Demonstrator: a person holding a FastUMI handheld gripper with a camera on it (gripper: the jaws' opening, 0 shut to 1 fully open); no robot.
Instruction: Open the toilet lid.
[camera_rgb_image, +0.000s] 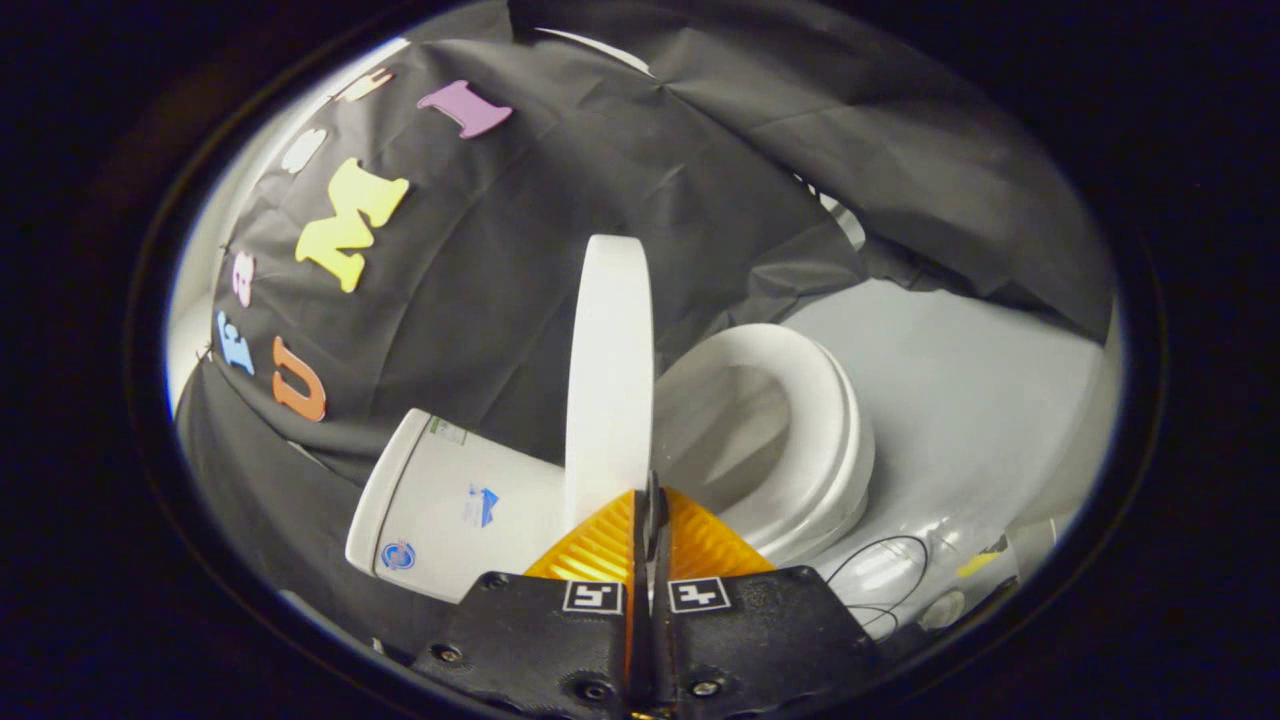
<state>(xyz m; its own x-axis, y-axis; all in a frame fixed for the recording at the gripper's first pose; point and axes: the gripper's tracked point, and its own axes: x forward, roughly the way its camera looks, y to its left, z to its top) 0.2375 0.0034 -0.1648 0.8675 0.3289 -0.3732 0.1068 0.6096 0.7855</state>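
Note:
A white toilet fills the middle of the gripper view, which is rolled to one side. Its lid (608, 380) is raised and seen edge-on, standing between the tank (450, 500) and the seat ring (800, 365). The seat lies down on the bowl, with the opening exposed. My gripper (650, 492) is shut, its two fingers pressed together with nothing between them. The fingertips sit right at the near end of the lid's edge, on the seat's side of it. Whether they touch the lid I cannot tell.
Black cloth hangs behind the tank and above the toilet. Pale floor (980, 400) spreads beyond the seat. A thin dark cable (885, 568) loops on the floor close to the bowl's base.

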